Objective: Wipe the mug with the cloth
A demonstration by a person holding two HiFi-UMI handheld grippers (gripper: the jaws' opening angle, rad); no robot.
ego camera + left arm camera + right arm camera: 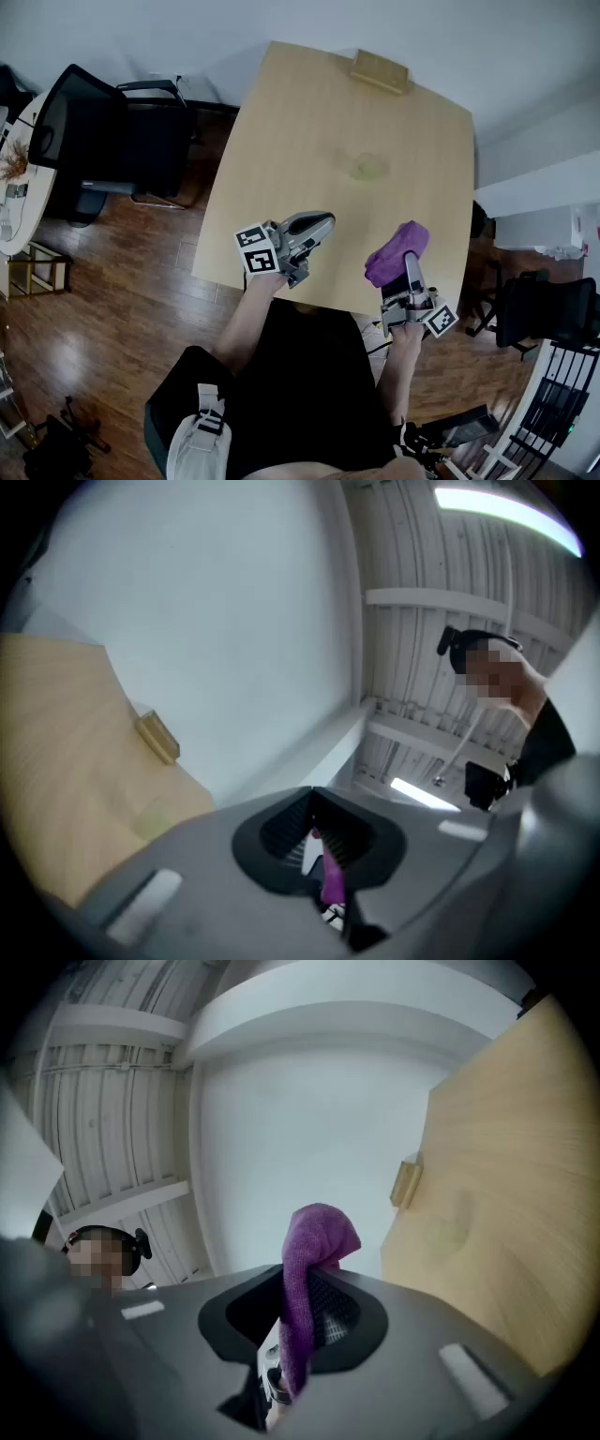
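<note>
My right gripper [411, 274] is shut on a purple cloth [397, 251], which bunches above the table's near right edge. In the right gripper view the cloth [309, 1269] stands up from between the jaws of that gripper [302, 1321]. My left gripper [322, 225] hovers over the near edge of the table, jaws shut with nothing in them. In its own view the left gripper [319, 850] tilts up toward the ceiling, and a purple sliver shows through its gap. A pale greenish round thing [368, 166], too faint to tell as a mug, sits mid-table, apart from both grippers.
The light wooden table [281, 169] carries a small wooden block [380, 70] at its far edge. A black office chair [103, 141] stands to the left and another chair [548, 314] to the right. The floor is dark wood.
</note>
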